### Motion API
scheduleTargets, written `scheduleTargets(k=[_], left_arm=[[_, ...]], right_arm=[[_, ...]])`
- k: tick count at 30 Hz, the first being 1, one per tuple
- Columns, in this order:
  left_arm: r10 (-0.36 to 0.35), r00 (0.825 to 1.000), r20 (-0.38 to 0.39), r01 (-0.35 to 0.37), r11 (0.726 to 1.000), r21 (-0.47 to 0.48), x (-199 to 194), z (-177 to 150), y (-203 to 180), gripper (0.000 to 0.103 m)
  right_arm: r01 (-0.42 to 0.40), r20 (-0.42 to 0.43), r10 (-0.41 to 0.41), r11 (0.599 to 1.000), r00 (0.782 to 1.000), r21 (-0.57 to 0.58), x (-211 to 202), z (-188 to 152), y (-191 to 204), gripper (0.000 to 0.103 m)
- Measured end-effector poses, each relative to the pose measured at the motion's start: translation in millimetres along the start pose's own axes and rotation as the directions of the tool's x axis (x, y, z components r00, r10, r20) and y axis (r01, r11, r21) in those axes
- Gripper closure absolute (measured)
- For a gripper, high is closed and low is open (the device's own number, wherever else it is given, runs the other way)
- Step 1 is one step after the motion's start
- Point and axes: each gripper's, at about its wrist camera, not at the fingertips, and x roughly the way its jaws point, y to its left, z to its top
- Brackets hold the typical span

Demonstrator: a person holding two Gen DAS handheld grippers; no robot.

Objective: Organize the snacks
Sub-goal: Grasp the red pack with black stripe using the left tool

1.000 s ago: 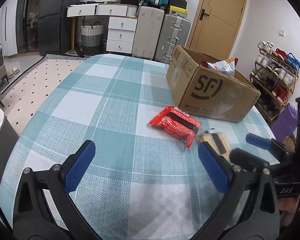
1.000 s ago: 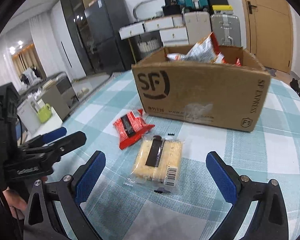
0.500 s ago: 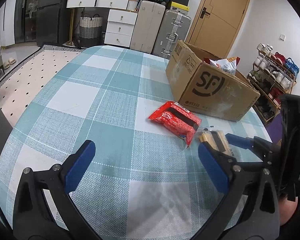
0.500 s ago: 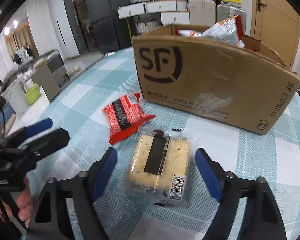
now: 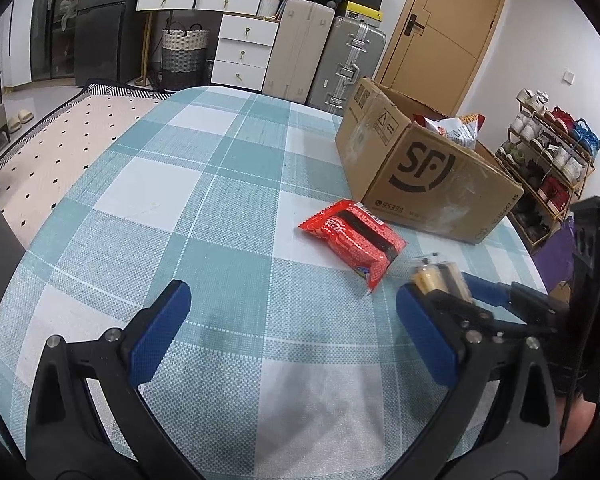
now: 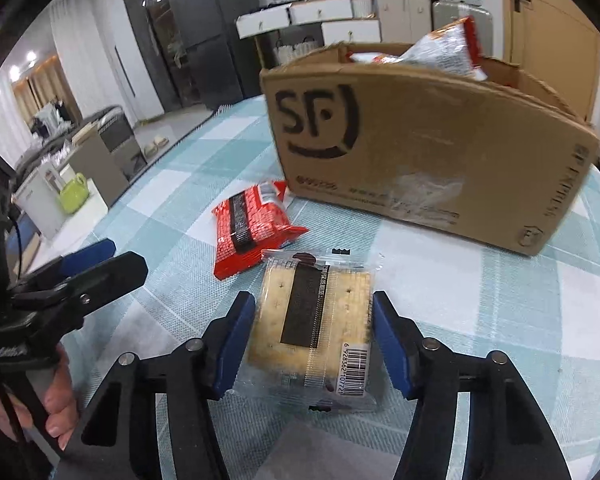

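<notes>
A clear-wrapped cracker pack [image 6: 314,320] lies on the checked tablecloth, and my right gripper [image 6: 314,338] has closed on its two sides. The pack also shows in the left wrist view [image 5: 440,278], between the right gripper's fingers. A red snack pack [image 5: 354,240] lies flat beside it, near the box; it shows in the right wrist view too [image 6: 250,226]. The open cardboard SF box [image 5: 428,176] stands behind, with a silver snack bag [image 6: 440,54] sticking out. My left gripper [image 5: 292,336] is open and empty above the cloth, left of the packs.
The table edge [image 5: 536,268] runs close to the right of the box. A shoe rack [image 5: 552,152] stands beyond it. Suitcases [image 5: 324,60] and white drawers [image 5: 244,48] stand behind the table. The left gripper [image 6: 80,276] sits at the right gripper's left.
My right gripper has moved forward over the cracker pack and closed from wide open onto its sides. The left gripper has stayed open and nearly still.
</notes>
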Motion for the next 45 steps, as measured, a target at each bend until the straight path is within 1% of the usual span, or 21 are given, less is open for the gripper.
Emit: scheduleTargets(k=[5,8,10,13,18,20,22,26,29,30,33,37,41,43,45], left_arm=[[0.004,1.0,-0.005,-0.004,1.0,0.002,1,0,-1,0.0],[0.003,1.0,-0.007,-0.003,1.0,0.001,1,-1,-1,0.0],[0.009,1.0,-0.011,-0.009,1.0,-0.001,2,-1,0,0.0],[0.021,1.0,-0.016,-0.021,1.0,0.003,2,-1,-1,0.0],[0.04,0.999,-0.03,-0.039,0.999,0.038,4,0,-8,0.0],[0.038,0.999,-0.039,-0.036,0.998,0.058,6,-1,-11,0.0],[0.015,0.998,-0.056,-0.011,0.997,0.075,9,0,-14,0.0],[0.026,0.997,-0.075,-0.018,0.994,0.106,15,1,-21,0.0],[0.025,0.995,-0.095,-0.012,0.991,0.136,20,4,-28,0.0],[0.019,0.995,-0.102,-0.004,0.989,0.145,21,6,-30,0.0],[-0.045,0.989,-0.14,0.067,0.985,0.16,28,14,-32,0.0],[-0.027,0.989,-0.145,0.054,0.981,0.186,37,28,-36,0.0],[-0.008,0.983,-0.182,0.05,0.972,0.229,53,39,-45,0.0],[-0.012,0.978,-0.206,0.065,0.965,0.255,63,44,-51,0.0],[-0.023,0.971,-0.238,0.086,0.963,0.257,75,47,-55,0.0]], right_arm=[[0.002,0.048,-0.003,0.999,0.999,0.036,-28,-11,-14,0.043],[-0.019,0.083,0.012,0.997,0.996,0.077,-45,-18,-25,0.043],[-0.01,0.114,-0.002,0.995,0.994,0.099,-60,-24,-35,0.043],[-0.019,0.148,-0.001,0.991,0.989,0.131,-75,-33,-45,0.043],[-0.005,0.175,-0.019,0.991,0.984,0.135,-94,-46,-58,0.043],[0.005,0.17,-0.029,0.99,0.985,0.144,-97,-49,-66,0.043],[-0.001,0.182,-0.025,0.99,0.983,0.141,-99,-51,-69,0.043],[0.002,0.202,-0.026,0.993,0.979,0.122,-100,-53,-69,0.043],[-0.017,0.2,-0.009,0.992,0.98,0.127,-99,-55,-71,0.043],[-0.027,0.204,-0.001,0.991,0.979,0.132,-100,-55,-72,0.043],[-0.047,0.219,0.014,0.988,0.976,0.146,-102,-56,-76,0.043],[-0.062,0.215,0.028,0.986,0.976,0.154,-101,-56,-78,0.043],[-0.072,0.207,0.04,0.986,0.978,0.15,-99,-55,-77,0.043],[-0.073,0.212,0.041,0.987,0.976,0.145,-100,-55,-76,0.043],[-0.075,0.218,0.043,0.987,0.975,0.142,-101,-55,-76,0.043]])
